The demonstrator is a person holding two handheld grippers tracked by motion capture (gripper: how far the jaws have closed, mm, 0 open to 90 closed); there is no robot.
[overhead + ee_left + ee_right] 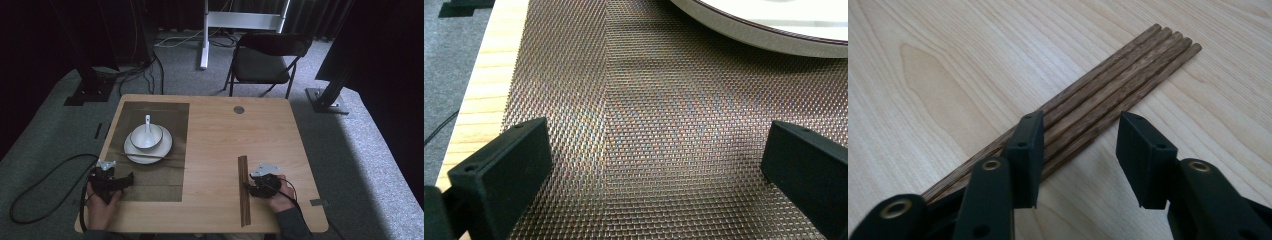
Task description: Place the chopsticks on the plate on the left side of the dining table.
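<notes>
A bundle of several dark brown chopsticks (243,190) (1128,75) lies lengthwise on the wooden table at the front right. My right gripper (248,186) (1080,122) is open and low over the bundle, with its left jaw above the sticks and its right jaw beside them. My left gripper (129,180) (656,132) is open wide over the dark woven placemat (160,185) (649,125), with nothing between its jaws. On the mat stands a white plate (131,152) (764,40) with a white bowl (146,136) and spoon (147,122). A pair of chopsticks (150,156) rests across the plate's front rim.
A grey round cap (239,109) sits in the tabletop near the far edge. Behind the table stand a black folding chair (265,60), a white frame (240,20) and black stands. A cable (40,185) loops on the floor at the left.
</notes>
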